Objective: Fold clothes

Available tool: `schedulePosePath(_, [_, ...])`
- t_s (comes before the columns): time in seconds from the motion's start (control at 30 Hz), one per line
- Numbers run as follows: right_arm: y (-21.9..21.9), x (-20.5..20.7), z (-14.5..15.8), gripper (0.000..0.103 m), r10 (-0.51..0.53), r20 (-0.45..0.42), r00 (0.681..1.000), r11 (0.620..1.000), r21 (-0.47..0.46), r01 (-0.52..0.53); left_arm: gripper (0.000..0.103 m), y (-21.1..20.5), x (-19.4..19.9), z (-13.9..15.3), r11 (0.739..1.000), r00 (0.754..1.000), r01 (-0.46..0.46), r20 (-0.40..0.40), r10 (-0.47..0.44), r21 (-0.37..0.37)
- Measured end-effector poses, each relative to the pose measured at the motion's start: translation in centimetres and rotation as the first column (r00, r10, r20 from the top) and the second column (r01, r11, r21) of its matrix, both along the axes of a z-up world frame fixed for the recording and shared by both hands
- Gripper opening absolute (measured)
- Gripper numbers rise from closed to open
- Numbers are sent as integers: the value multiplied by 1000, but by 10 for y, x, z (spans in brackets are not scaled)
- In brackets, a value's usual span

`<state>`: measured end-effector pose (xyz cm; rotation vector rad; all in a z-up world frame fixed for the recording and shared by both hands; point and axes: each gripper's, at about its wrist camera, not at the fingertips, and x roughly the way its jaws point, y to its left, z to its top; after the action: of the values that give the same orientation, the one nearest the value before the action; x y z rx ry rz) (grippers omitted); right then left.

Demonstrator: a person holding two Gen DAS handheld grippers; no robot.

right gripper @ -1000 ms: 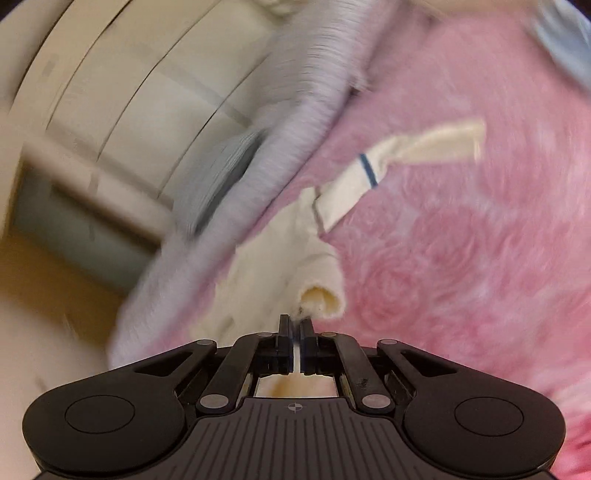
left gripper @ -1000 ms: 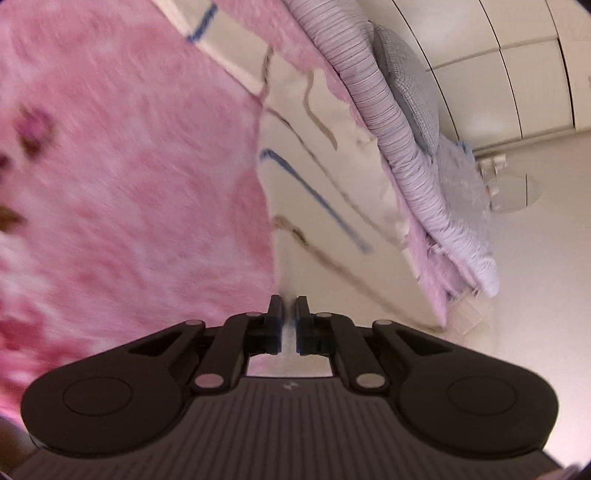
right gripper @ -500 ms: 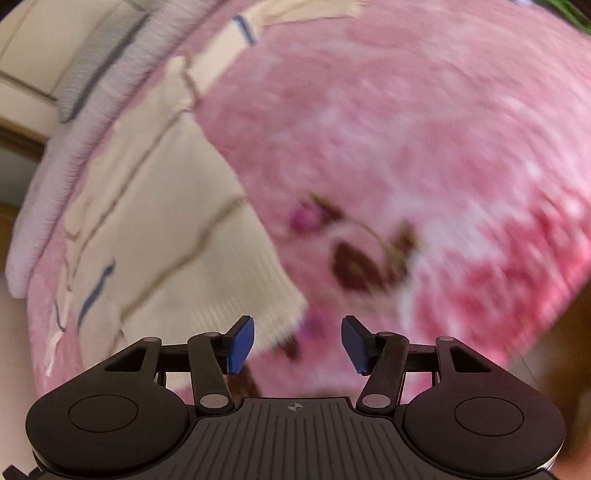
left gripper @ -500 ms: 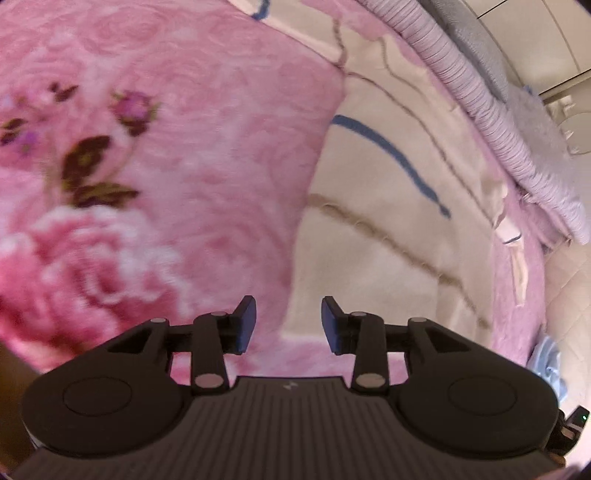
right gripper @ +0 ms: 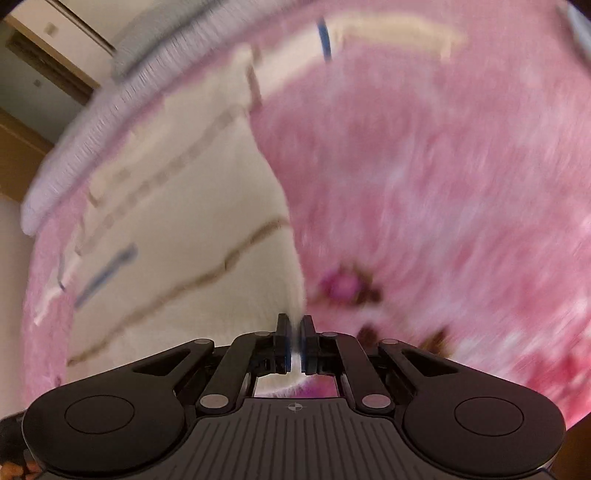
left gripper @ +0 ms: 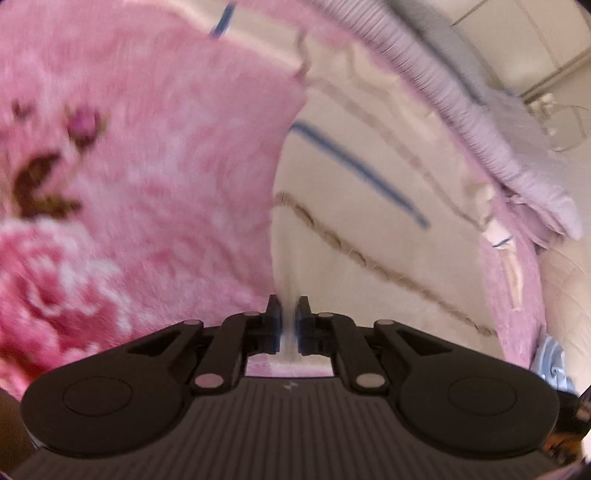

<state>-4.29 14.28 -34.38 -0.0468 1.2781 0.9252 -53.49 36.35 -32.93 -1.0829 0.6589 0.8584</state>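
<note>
A cream knit sweater (left gripper: 369, 229) with thin brown and blue stripes lies spread on a pink floral blanket (left gripper: 147, 177). My left gripper (left gripper: 287, 310) is shut on the sweater's near hem corner, with cream cloth pinched between the fingers. In the right wrist view the same sweater (right gripper: 192, 236) lies to the left. My right gripper (right gripper: 294, 328) is shut on its other hem corner, beside the blanket (right gripper: 443, 184). A sleeve (right gripper: 388, 33) stretches across the blanket at the top. Both views are blurred.
A rolled lilac striped quilt (left gripper: 480, 122) and a grey pillow (left gripper: 454, 55) lie along the far edge of the bed. White wardrobe doors (left gripper: 535, 33) stand behind. In the right wrist view the quilt (right gripper: 110, 110) runs along the upper left, with a wall behind.
Half a second ago both grippers were open just above the sweater's hem. Now both have shut on the hem corners. One second ago both were shut on the cloth elsewhere.
</note>
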Motion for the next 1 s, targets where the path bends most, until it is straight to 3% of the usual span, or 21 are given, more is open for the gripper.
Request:
schedulePosePath(0.07, [-14,6,12,2,-10,-1,1000,1000,25,10,5,-9,-3,7,1000,1000,19,-11,-18,23])
schedulePosePath(0.13, [-18,4,6,2,10,3,1000,1000,-8,-10,6,-18,-5,4,999,998,38,-44,-37,21])
schedulePosePath(0.2, [-13,-3,-17,2,29,-36,999,996,-82,-31,6,-24,-2,-13,999,991,40,-126,-43,-20])
schedulePosePath(0.27, [-16,-5,-20,4,6,-54,999,992,-123,-13,10,-29,3,-25,998,979,38,-198,-49,-58])
schedulePosePath(0.37, [-22,-8,-24,17,-30,-79,996,982,-186,15,15,-31,6,-15,996,968,41,-243,-59,-80])
schedulePosePath(0.43, [-26,-10,-27,37,-54,-94,994,973,-227,32,16,-33,8,-4,994,946,63,-311,-88,-89])
schedulePosePath(0.47, [-28,-11,-28,39,-67,-101,993,968,-248,40,16,-34,10,1,993,934,75,-343,-103,-93])
schedulePosePath(0.6, [-36,0,-9,39,-162,-54,985,960,-241,144,16,-35,30,18,983,913,173,-365,-181,-54])
schedulePosePath(0.77, [-33,24,-6,39,-249,-36,968,954,-182,238,15,-22,93,13,955,888,293,-358,-288,-41])
schedulePosePath(0.9, [-30,61,-10,39,-277,-39,960,954,-134,269,15,-15,144,14,946,900,325,-302,-315,-18])
schedulePosePath(1.0, [-30,108,-18,39,-292,-47,955,955,-77,288,15,-13,185,8,946,896,324,-321,-307,-2])
